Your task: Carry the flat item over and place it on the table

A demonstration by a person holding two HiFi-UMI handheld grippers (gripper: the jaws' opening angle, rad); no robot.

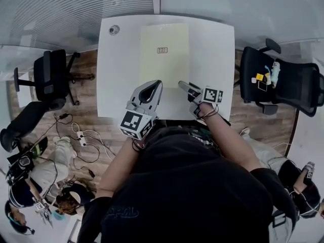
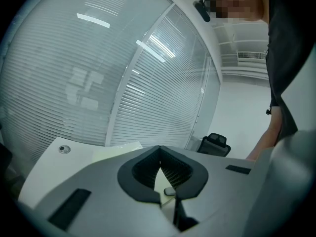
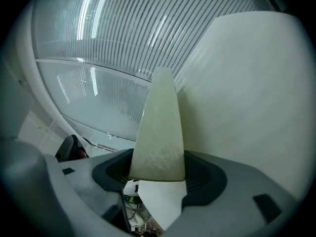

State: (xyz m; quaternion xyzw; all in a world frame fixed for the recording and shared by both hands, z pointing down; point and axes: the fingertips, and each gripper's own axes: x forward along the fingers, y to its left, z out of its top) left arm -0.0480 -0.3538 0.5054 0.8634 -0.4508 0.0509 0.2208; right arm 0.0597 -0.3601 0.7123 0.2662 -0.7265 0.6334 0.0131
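Note:
A pale yellow flat sheet (image 1: 163, 59) lies on the white table (image 1: 212, 59), reaching from the far edge toward me. My right gripper (image 1: 185, 86) is at the sheet's near right corner, turned on its side. In the right gripper view its jaws (image 3: 158, 164) stand apart, with the sheet (image 3: 158, 132) and a strip of table (image 3: 247, 107) showing in the gap. My left gripper (image 1: 154, 85) hovers at the sheet's near left edge. Seen up close, the left gripper (image 2: 159, 149) has its tips meeting, with nothing held and the sheet (image 2: 118, 149) lying beyond.
A black office chair (image 1: 50, 77) stands left of the table; another (image 1: 268, 80) at the right holds small items. A round cable port (image 1: 114, 29) sits in the table's far left corner. Cables (image 1: 81, 135) trail over the wooden floor. A blinds-covered glass wall runs behind the table.

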